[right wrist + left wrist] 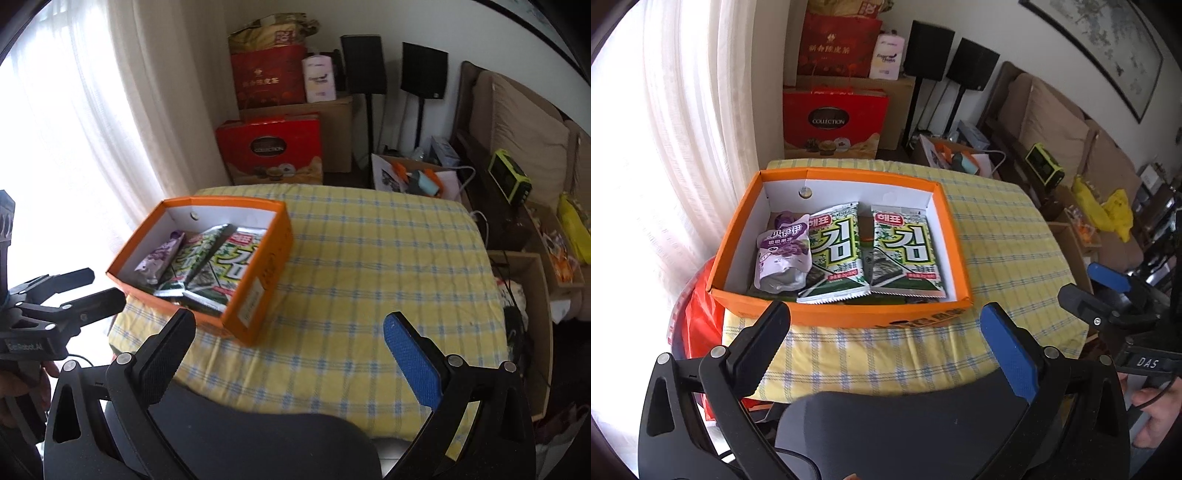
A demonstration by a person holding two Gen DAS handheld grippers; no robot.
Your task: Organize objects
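Observation:
An orange box (846, 317) with a white inside stands on the left part of a table with a yellow checked cloth (997, 258). In it lie a purple snack pouch (783, 251) and two green seaweed packets (834, 254) (905, 254), flat and side by side. My left gripper (886, 332) is open and empty, just before the box's near wall. My right gripper (291, 339) is open and empty, above the table's near edge, right of the box (258, 280). The pouch (159, 258) and packets (221, 266) show in the right wrist view.
A dark chair back (905, 432) is below the grippers. A curtain (683, 129) hangs at the left. Red gift boxes (834, 122), two black speakers (971, 62), a sofa (1052, 122) and cluttered cardboard boxes (524, 295) stand around the table.

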